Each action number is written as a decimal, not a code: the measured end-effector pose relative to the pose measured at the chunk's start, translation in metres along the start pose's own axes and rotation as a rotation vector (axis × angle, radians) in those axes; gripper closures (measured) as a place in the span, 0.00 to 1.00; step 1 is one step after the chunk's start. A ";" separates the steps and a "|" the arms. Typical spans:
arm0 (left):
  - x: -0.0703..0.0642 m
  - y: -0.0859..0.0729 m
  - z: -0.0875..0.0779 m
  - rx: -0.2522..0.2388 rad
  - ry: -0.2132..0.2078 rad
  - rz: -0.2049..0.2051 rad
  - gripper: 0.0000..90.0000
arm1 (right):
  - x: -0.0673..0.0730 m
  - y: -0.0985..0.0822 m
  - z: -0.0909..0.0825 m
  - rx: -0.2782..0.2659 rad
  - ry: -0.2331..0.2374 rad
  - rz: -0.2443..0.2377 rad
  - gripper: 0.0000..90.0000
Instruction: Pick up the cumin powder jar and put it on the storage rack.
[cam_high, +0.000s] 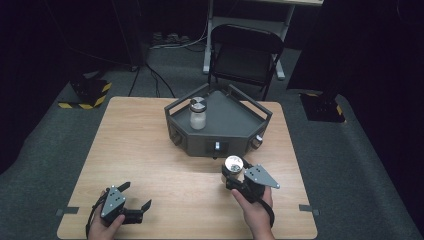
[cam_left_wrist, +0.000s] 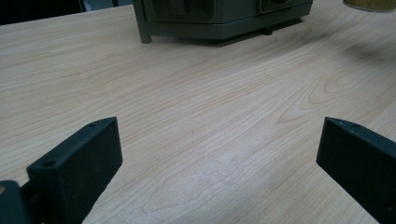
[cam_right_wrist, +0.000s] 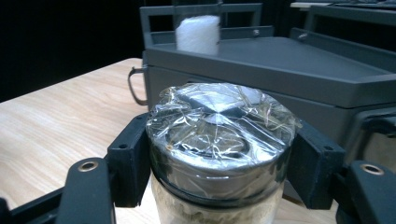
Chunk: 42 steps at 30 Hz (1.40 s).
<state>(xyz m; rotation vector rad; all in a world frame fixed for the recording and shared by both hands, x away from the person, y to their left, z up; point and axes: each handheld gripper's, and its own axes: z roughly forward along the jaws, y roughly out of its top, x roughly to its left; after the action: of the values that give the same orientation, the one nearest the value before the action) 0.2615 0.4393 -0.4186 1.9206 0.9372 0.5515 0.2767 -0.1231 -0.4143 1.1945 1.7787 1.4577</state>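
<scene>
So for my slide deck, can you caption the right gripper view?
Right gripper clamps a film-capped jar before the grey tray, where a second jar stands.

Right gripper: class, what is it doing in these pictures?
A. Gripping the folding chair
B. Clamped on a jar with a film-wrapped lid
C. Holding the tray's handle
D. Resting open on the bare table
B: the right gripper has both jaws pressed against the jar, whose lid is wrapped in clear film, in front of the grey tray; the high view shows the same grip.
</scene>
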 end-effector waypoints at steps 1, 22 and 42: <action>0.000 0.000 0.000 0.000 0.000 0.003 0.01 | -0.001 0.001 -0.001 -0.002 -0.006 0.000 0.36; 0.001 0.000 0.000 0.001 -0.008 0.000 0.01 | -0.020 0.026 -0.013 -0.019 -0.074 0.000 0.36; 0.002 0.000 0.000 -0.003 -0.007 0.001 0.01 | -0.027 0.068 -0.001 -0.048 -0.100 -0.006 0.36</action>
<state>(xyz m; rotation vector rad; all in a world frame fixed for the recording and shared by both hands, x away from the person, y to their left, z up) 0.2620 0.4412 -0.4188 1.9195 0.9307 0.5457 0.3080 -0.1460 -0.3527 1.2147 1.6699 1.4039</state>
